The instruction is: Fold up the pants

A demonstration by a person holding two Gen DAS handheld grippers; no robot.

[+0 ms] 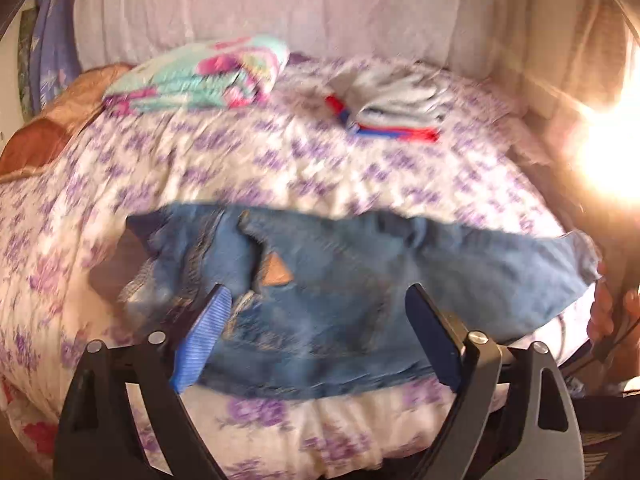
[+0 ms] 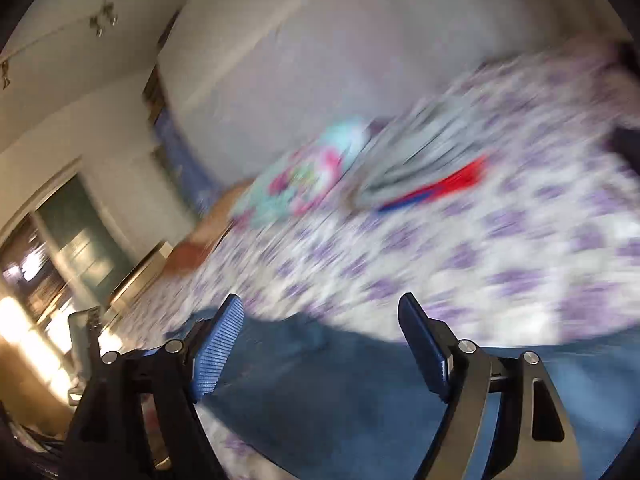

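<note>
Lying crumpled across near edge of bed (image 1: 280, 168): blue denim pants (image 1: 340, 280), tan triangular patch showing, seams faded. Left hand-held gripper (image 1: 316, 300) spread wide above denim, ribbed blue pads gripping nothing. Right hand-held gripper (image 2: 320, 312) likewise released, over dark denim; view badly blurred. Quilted purple-floral cover beneath. Folded teal-pink blanket (image 1: 200, 76) and grey striped stack (image 1: 396, 108) well behind.

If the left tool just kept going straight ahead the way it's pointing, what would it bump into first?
Most likely the blue jeans, which lie on the floral bedspread right between the open left tool fingers. Depth is unclear through the blur.
</note>
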